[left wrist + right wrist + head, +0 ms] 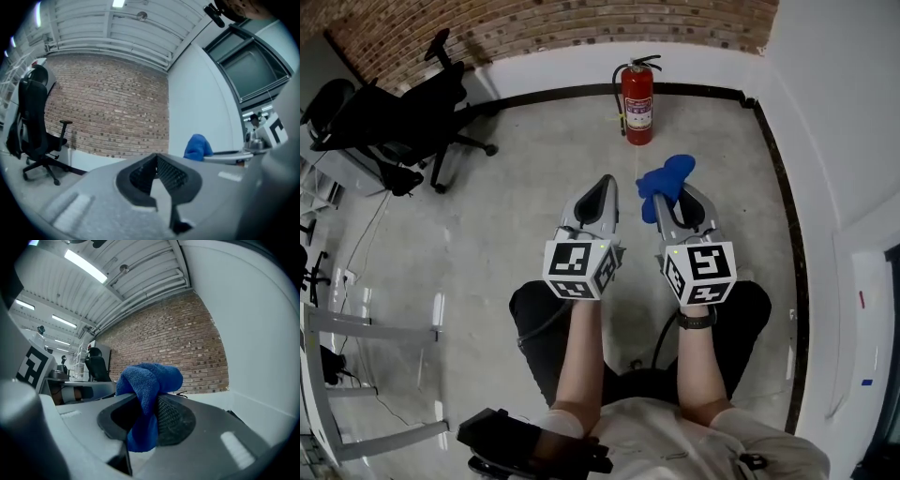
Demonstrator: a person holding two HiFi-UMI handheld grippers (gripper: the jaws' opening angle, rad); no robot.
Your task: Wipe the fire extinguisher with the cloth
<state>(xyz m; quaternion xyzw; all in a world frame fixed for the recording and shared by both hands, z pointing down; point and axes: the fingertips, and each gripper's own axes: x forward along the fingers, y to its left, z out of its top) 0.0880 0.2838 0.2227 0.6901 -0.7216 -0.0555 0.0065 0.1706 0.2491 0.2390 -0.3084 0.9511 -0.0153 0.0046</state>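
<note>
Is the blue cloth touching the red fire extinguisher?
No, the blue cloth sits pinched in the right tongs, apart from the fire extinguisher standing by the wall.

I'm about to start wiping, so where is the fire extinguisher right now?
Head view: the fire extinguisher stands upright on the floor by the black baseboard, ahead of the right gripper, which grips the blue cloth.

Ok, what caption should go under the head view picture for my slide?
Right tool gripping a blue cloth, left tool shut and empty, red fire extinguisher standing by the wall.
</note>
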